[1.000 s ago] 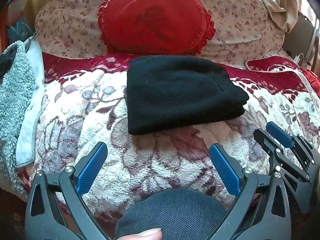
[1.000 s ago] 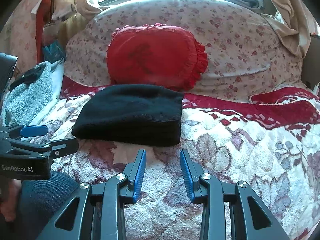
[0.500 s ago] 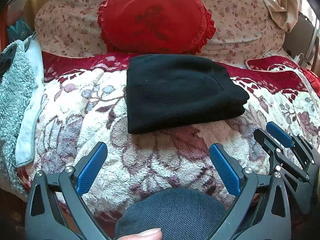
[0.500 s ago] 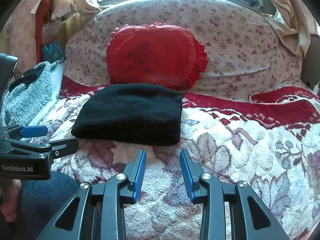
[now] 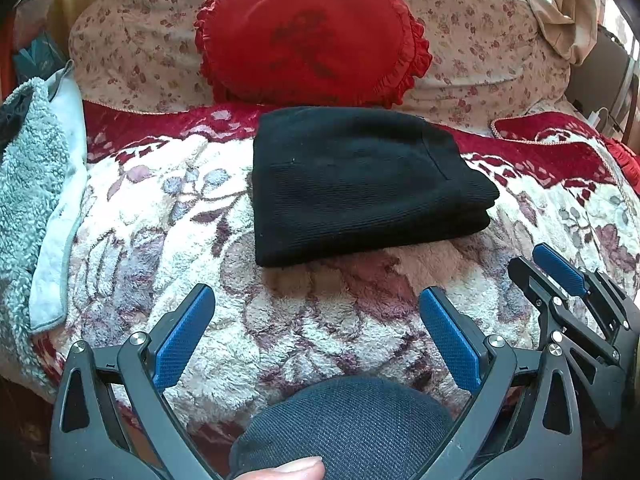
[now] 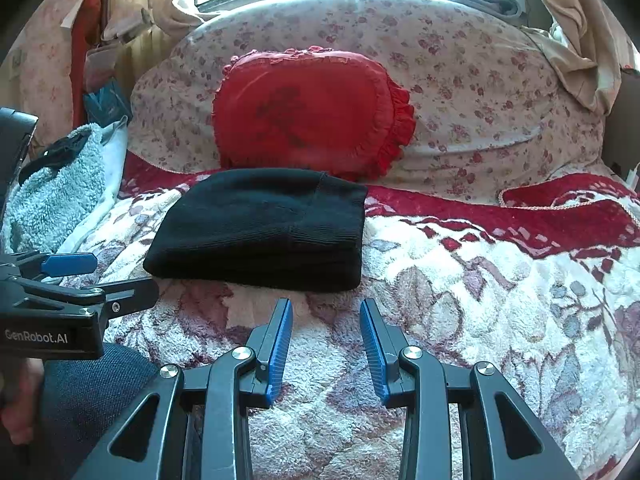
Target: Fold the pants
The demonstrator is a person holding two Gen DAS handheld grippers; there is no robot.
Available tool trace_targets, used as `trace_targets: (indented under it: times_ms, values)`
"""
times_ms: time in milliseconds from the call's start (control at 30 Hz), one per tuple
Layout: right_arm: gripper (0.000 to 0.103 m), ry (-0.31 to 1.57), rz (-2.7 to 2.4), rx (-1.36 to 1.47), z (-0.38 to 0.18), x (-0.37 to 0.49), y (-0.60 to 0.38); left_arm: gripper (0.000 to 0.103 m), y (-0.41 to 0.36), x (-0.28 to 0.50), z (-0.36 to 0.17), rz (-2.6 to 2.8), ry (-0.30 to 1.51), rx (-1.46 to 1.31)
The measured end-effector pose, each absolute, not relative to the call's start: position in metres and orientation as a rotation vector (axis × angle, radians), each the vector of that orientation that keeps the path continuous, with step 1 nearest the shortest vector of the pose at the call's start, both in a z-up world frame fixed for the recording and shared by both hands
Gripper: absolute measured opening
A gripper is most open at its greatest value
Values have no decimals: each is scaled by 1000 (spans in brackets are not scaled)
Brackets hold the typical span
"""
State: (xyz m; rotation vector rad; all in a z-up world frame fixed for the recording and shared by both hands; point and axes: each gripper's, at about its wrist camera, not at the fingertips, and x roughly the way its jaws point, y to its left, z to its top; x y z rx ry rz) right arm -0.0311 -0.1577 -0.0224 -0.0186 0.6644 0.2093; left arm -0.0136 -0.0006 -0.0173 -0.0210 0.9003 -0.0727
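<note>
Nothing has moved — the folded black pants (image 5: 360, 184) stay before the red cushion (image 5: 312, 36). Both the left gripper (image 5: 316, 316) and the right gripper (image 6: 326, 344) hold apart, empty, near the pants over the floral blanket (image 5: 160, 208).

The blanket (image 5: 304, 320) in front of both grippers is bare, so there is room to reach across it to the pants (image 5: 360, 184). The left gripper (image 5: 316, 320) and the right gripper (image 6: 326, 344) hang apart from the pants, with nothing between the jaws. A red pillow (image 5: 312, 36) sits just behind the pants and blocks the far side. A fuzzy towel (image 5: 28, 184) fills the left edge. To the right of the pants the blanket is wide and bare. A knee (image 5: 344, 424) sits low, close under the left gripper.
</note>
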Motion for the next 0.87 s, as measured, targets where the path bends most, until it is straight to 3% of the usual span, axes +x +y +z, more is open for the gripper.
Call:
trace_targets:
  times_ms: [867]
  values:
    - [33,667,210,-21,-20,-32,-155,102,8,-12,-19,-111,916,-74]
